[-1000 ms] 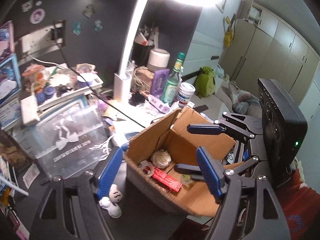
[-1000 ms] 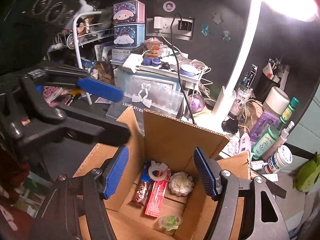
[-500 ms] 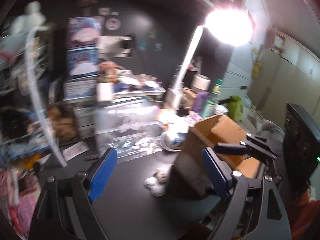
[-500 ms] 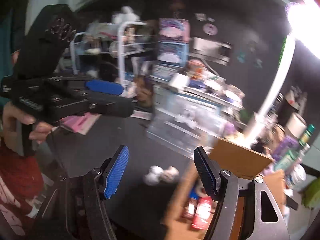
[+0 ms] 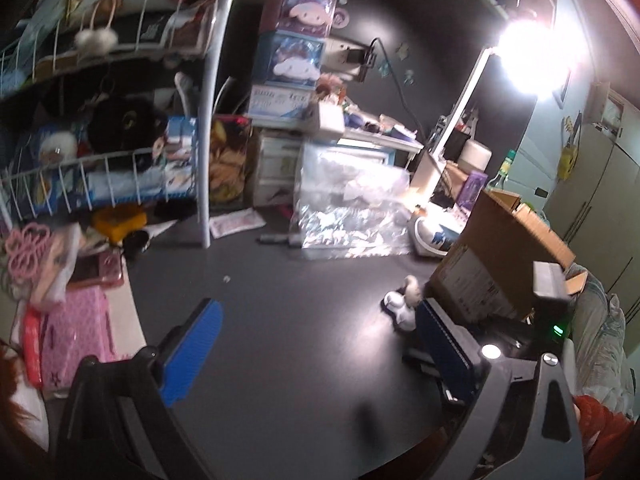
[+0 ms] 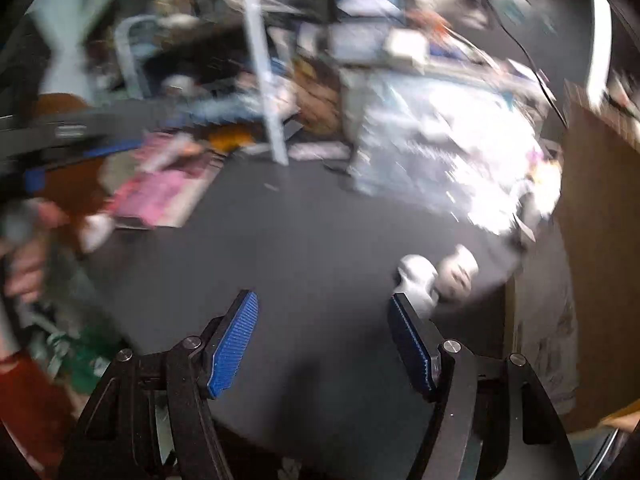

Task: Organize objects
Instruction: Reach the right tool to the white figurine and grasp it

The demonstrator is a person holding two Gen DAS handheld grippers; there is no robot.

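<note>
A brown cardboard box [image 5: 500, 264] stands on the dark desk at the right; it also shows in the right wrist view [image 6: 596, 240]. A small white figurine [image 5: 402, 306] lies on the desk just left of the box, and in the blurred right wrist view [image 6: 438, 276] it lies just beyond my right fingertip. My left gripper [image 5: 320, 356] is open and empty over the bare desk. My right gripper [image 6: 324, 344] is open and empty, low over the desk. The box's inside is hidden.
A white wire rack [image 5: 120, 160] with clutter stands at the left. Pink items [image 5: 76, 320] lie at the desk's left edge. A clear plastic case [image 5: 352, 208], stacked character boxes [image 5: 292, 40] and a bright desk lamp [image 5: 528, 52] line the back.
Both grippers have swung left and down, away from above the box's opening, to the dark desk beside it. The box's contents have gone out of sight. Both stay open.
</note>
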